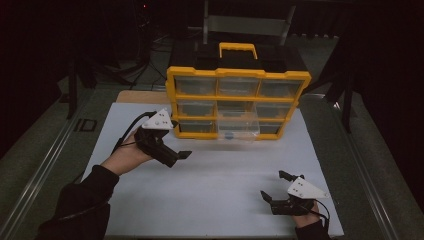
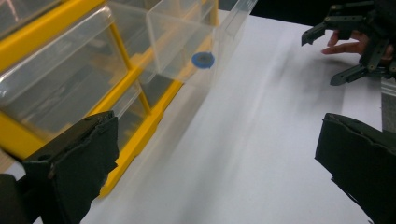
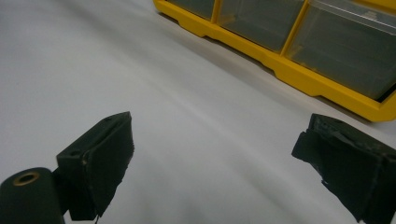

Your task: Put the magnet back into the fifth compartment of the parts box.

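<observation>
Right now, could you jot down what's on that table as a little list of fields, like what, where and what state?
Cabinet: yellow drawer cabinet with clear drawers, at the far side of the white table.
Open drawer: bottom middle drawer pulled out.
Inside it: small blue disc.
Left claw: open, holding nothing, near the cabinet's lower left corner.
Right claw: open, holding nothing, low over the near right part of the table.
</observation>
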